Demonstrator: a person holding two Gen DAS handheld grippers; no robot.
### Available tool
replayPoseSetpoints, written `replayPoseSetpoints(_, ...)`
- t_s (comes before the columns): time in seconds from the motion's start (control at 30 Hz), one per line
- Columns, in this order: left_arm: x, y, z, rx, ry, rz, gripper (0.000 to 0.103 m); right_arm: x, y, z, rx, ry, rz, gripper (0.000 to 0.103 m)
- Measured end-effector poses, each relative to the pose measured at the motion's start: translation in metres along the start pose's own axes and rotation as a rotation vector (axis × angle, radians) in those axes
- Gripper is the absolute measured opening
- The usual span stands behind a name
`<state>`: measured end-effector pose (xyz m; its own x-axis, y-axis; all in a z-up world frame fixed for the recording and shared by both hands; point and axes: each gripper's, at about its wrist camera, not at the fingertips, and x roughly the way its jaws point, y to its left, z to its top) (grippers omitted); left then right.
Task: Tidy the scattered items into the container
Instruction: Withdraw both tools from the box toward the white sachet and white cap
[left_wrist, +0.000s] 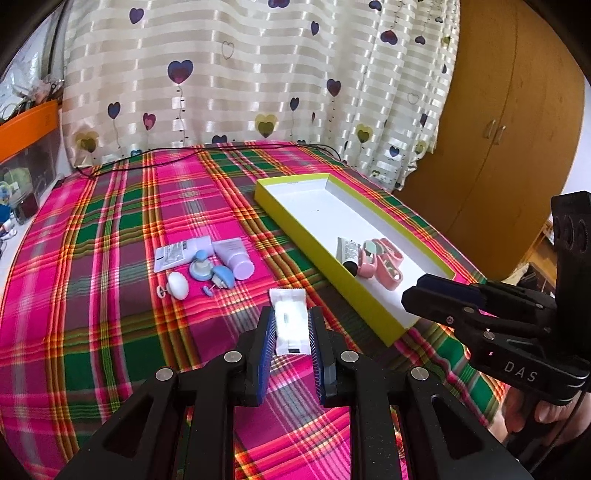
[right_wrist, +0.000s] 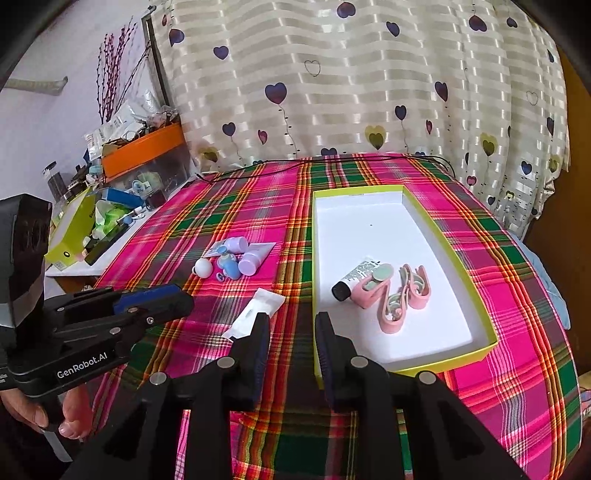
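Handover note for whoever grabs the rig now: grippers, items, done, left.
Left gripper: shut on white flat sachet, not yet boxed.
Right gripper: open, empty, at near edge of yellow-green cardboard box.
Done: black-capped tube and pink clips in box.
Left: sachet, plus the cluster on the plaid cloth: lilac tubes, white egg-shaped piece, blue pieces.

Print on the tube (right_wrist: 357, 276) in the box (right_wrist: 458, 242) is too small to read. Left claw (left_wrist: 291, 332) hides the packet's (left_wrist: 290, 321) edges, and that hand (right_wrist: 55, 417) is mostly cut off by the frame.
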<state>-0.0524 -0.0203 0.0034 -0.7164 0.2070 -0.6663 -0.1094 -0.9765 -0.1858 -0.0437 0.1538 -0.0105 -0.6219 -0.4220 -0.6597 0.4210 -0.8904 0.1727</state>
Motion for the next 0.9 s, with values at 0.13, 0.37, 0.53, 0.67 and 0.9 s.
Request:
replayPoseSetpoints(0.13,0.0,0.004,-0.001,-0.009,0.002,0.005,0.019,0.004,0.004,0.0,-0.009,0.007,0.011,0.028)
replayPoseSetpoints(0.37,-0.001,0.014,-0.005,-0.027,0.004,0.024,0.019,0.012,0.013,0.0,-0.024,0.025,0.029,0.032)
replayPoseSetpoints(0.53,-0.002,0.023,-0.007,-0.043,0.006,0.039,0.019,0.017,0.021,-0.002,-0.037,0.04,0.044,0.033)
replayPoseSetpoints(0.67,-0.003,0.03,-0.009,-0.055,0.007,0.052,0.019,0.021,0.025,-0.003,-0.044,0.052,0.053,0.035)
replayPoseSetpoints(0.9,-0.008,0.043,-0.012,-0.073,0.001,0.074,0.019,0.029,0.03,-0.003,-0.047,0.071,0.057,0.037)
